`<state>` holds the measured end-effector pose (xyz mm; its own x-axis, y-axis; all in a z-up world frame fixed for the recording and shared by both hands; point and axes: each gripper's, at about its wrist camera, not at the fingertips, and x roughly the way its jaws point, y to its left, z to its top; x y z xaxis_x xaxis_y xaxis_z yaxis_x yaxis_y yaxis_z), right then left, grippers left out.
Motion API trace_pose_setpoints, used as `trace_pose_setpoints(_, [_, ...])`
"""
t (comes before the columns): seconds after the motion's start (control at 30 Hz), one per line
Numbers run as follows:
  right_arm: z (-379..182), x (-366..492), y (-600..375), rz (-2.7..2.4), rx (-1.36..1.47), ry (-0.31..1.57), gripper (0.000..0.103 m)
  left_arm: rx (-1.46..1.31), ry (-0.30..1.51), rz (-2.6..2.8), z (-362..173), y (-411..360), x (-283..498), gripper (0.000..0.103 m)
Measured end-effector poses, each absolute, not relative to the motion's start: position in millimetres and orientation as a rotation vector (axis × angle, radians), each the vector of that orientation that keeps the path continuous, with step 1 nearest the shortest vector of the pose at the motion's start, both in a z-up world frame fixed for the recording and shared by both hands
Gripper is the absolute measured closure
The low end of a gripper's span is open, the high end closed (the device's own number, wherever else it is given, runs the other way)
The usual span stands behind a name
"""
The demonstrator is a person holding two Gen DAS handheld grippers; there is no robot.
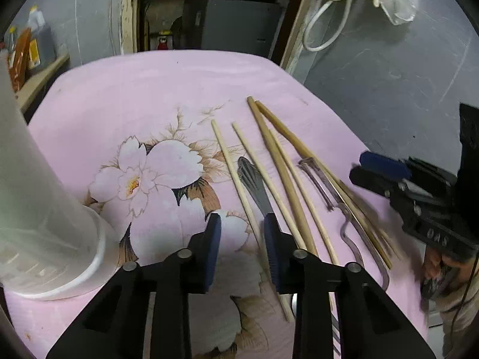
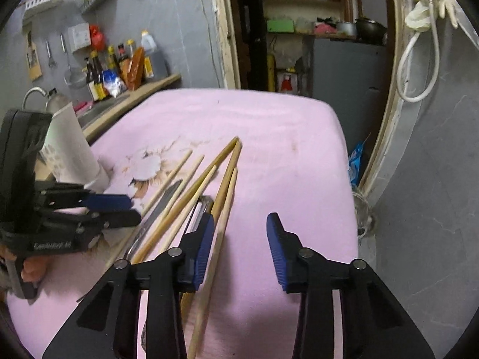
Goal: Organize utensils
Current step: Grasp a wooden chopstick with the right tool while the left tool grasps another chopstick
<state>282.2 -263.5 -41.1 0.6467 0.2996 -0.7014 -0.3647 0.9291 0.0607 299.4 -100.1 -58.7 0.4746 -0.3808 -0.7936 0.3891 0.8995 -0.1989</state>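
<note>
The left gripper (image 1: pixel 242 233) hovers low over the pink flowered cloth (image 1: pixel 155 89) covering the worktop, its blue-padded jaws parted with nothing between them. Just beyond its right-hand finger lies a metal knife (image 1: pixel 254 187) with a ribbed handle, and one pale chopstick (image 1: pixel 232 173) runs past the inner side of that finger without being gripped. The knife serves as the landmark for everything else. To the left of the knife, well apart, a tall translucent plastic container (image 1: pixel 45 209) stands upright near the cloth's edge. To the right of the knife lie more wooden chopsticks (image 1: pixel 281 173), fanned so their far tips come close together, some crossing one another. Further right of the knife, among those sticks, lies a metal peeler (image 1: pixel 326 188) with a looped handle. Beyond the peeler, still on the right of the knife, the right gripper (image 2: pixel 239 239) is held near the cloth's side, jaws spread wide and holding nothing; its left-hand finger sits over the peeler's (image 2: pixel 200 209) head and the nearest sticks (image 2: pixel 221 197), though I cannot tell whether it touches them. From that side the left gripper (image 2: pixel 131 209) shows beyond the knife (image 2: pixel 164 203), in front of the container (image 2: pixel 71 149).
</note>
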Motion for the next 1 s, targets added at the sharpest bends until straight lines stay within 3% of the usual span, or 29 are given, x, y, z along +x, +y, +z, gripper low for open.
trace_pose_setpoints(0.53, [-55,316,-243,0.346,-0.218,0.931,0.076,-0.005,1.034,-0.448,-59,-108,330,0.087])
trace_pose_setpoints(0.63, [-55,326,-238,0.347,-0.244,0.956,0.077,0.003,1.041,-0.430,-58,-109,332,0.097])
trace_pose_setpoints(0.7, [-55,332,-235,0.346,-0.257,0.971,0.080,-0.027,1.048,-0.429,-59,-107,334,0.099])
trace_pose_setpoints(0.77, [-55,336,-235,0.359,-0.229,0.990,0.096,-0.045,1.051,-0.429,-58,-107,333,0.101])
trace_pose_setpoints(1.0, [-46,327,-251,0.378,-0.067,0.973,0.100,-0.075,1.000,-0.436,-49,-100,315,0.101])
